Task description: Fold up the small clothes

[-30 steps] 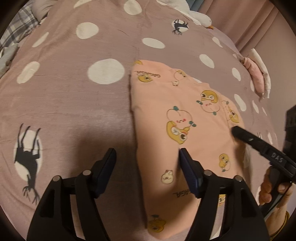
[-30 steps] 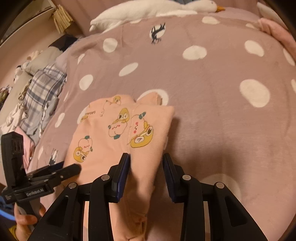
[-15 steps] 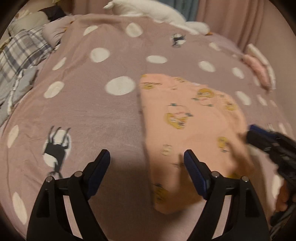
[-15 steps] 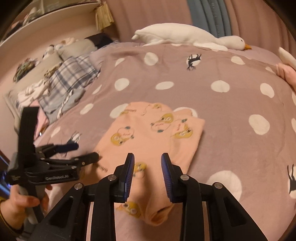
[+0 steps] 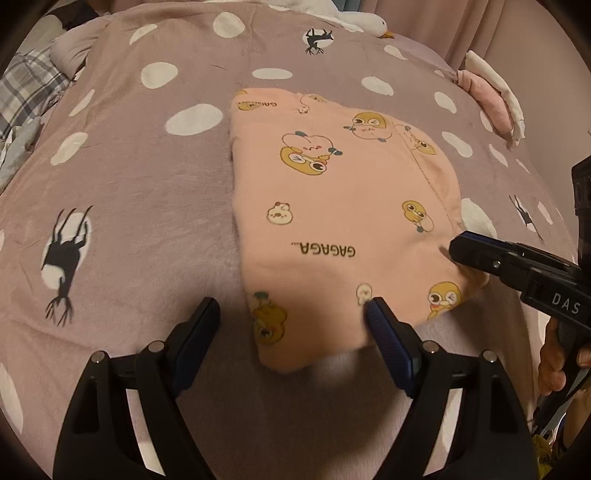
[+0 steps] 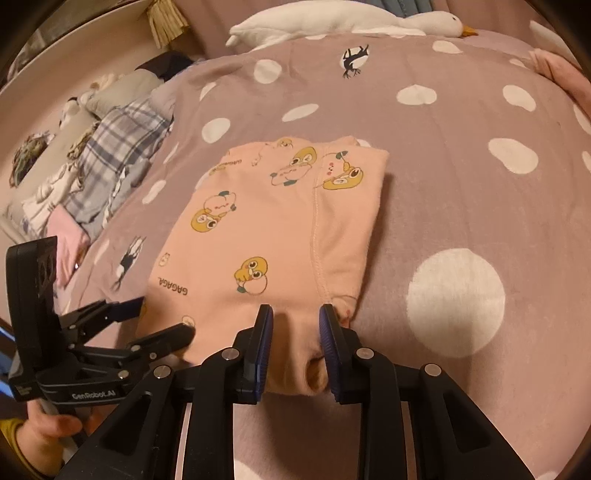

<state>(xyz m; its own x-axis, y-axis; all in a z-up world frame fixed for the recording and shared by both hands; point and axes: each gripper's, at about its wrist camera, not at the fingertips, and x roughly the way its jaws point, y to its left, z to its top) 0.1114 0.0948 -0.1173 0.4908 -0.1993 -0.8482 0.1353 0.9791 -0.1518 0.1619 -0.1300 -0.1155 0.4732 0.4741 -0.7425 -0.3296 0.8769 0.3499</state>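
Note:
A small peach garment with yellow duck prints [image 5: 332,221] lies folded flat on the mauve polka-dot blanket [image 5: 147,184]; it also shows in the right wrist view [image 6: 273,236]. My left gripper [image 5: 291,317] is open, its jaws wide apart over the garment's near left corner. My right gripper [image 6: 295,317] is open with a narrow gap, its fingertips [image 6: 264,321] at the garment's near edge, with cloth between them. The right gripper also shows in the left wrist view [image 5: 465,247], at the garment's right edge.
A white goose plush [image 6: 347,18] lies at the far edge of the bed. Plaid and other clothes [image 6: 114,155] are piled on the left. A folded pink and white item [image 5: 491,96] sits at the far right.
Both grippers rose away from the garment, then came back down to its near edge. The left jaws have opened wider. The garment lies flatter.

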